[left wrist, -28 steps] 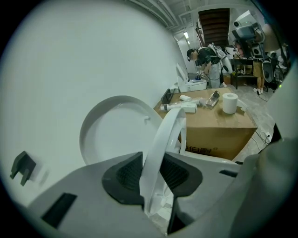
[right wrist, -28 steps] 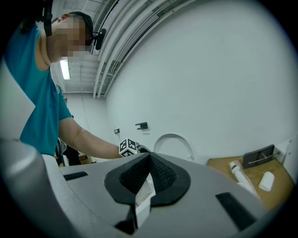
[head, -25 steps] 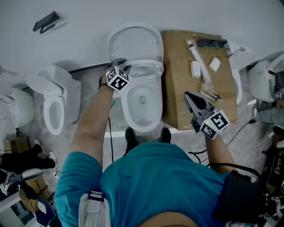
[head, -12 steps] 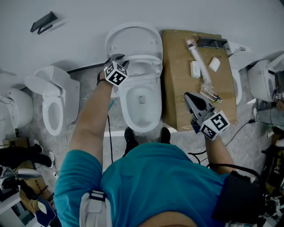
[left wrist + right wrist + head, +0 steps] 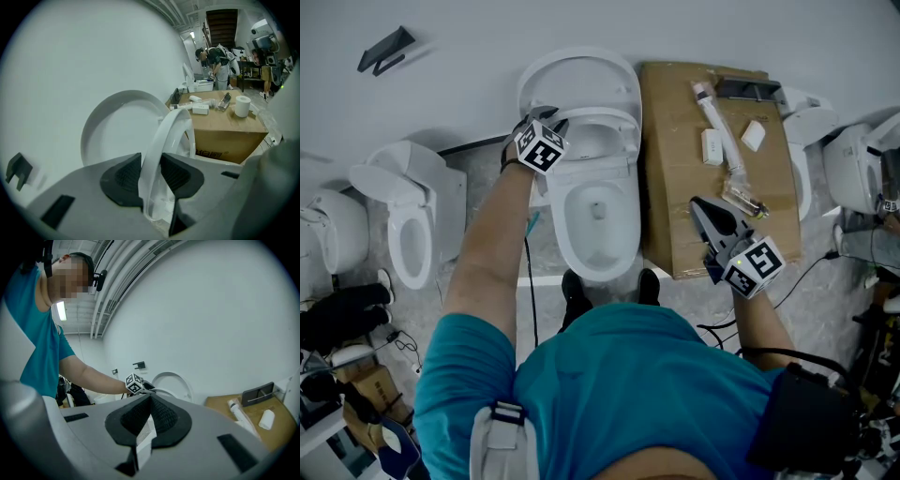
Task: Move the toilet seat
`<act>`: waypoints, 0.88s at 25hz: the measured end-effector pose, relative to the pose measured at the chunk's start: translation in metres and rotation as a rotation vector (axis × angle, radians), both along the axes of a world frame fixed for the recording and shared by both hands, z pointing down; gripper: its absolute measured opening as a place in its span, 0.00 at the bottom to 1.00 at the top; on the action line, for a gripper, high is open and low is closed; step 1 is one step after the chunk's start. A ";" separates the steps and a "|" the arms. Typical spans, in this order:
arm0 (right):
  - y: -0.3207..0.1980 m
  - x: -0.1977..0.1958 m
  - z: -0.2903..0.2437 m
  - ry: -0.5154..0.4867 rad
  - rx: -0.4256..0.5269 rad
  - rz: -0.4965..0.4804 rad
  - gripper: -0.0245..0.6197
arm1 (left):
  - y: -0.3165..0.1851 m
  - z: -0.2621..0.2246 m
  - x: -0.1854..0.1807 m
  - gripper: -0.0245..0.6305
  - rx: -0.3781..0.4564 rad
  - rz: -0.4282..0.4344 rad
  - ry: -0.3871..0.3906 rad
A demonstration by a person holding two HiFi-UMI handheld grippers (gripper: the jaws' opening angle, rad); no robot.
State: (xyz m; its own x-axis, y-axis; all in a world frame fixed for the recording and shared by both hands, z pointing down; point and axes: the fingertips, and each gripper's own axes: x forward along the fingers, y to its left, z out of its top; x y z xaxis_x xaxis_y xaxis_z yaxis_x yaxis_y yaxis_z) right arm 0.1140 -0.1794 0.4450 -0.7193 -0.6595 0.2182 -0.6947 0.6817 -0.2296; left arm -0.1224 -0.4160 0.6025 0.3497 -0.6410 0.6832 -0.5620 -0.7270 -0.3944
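A white toilet stands in the middle of the head view, its bowl (image 5: 598,220) open and its lid (image 5: 579,80) leaning back on the wall. The white seat ring (image 5: 605,127) is lifted partway off the bowl. My left gripper (image 5: 555,120) is at the ring's left rim. In the left gripper view the ring (image 5: 169,133) runs on edge between the black pads, and that gripper (image 5: 151,161) is shut on it, with the lid (image 5: 115,124) behind. My right gripper (image 5: 701,208) hovers over the cardboard box, shut with nothing in it; its pads (image 5: 161,416) meet at the tips.
A cardboard box (image 5: 675,178) right of the toilet carries a tube (image 5: 727,145) and small white packs. More toilets stand at the left (image 5: 412,230) and right (image 5: 853,169). A black bracket (image 5: 380,49) hangs on the wall. Cables lie on the floor at the right.
My left gripper has moved toward the wall and a little left, taking the seat ring with it, so the ring stands closer to the lid. The right gripper has stayed put.
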 end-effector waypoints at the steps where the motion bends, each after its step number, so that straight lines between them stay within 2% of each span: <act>1: -0.001 0.001 0.001 -0.001 -0.001 0.002 0.04 | -0.003 0.000 0.000 0.22 -0.001 0.001 0.000; 22: -0.031 0.014 0.019 -0.003 -0.042 0.032 0.04 | -0.062 0.008 -0.004 0.24 -0.042 -0.001 0.003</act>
State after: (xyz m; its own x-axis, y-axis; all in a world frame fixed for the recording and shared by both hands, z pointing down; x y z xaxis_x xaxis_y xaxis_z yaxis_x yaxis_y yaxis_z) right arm 0.1278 -0.2101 0.4636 -0.6988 -0.6726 0.2436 -0.7152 0.6490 -0.2596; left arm -0.1262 -0.4778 0.6102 0.3511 -0.6122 0.7085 -0.5642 -0.7422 -0.3618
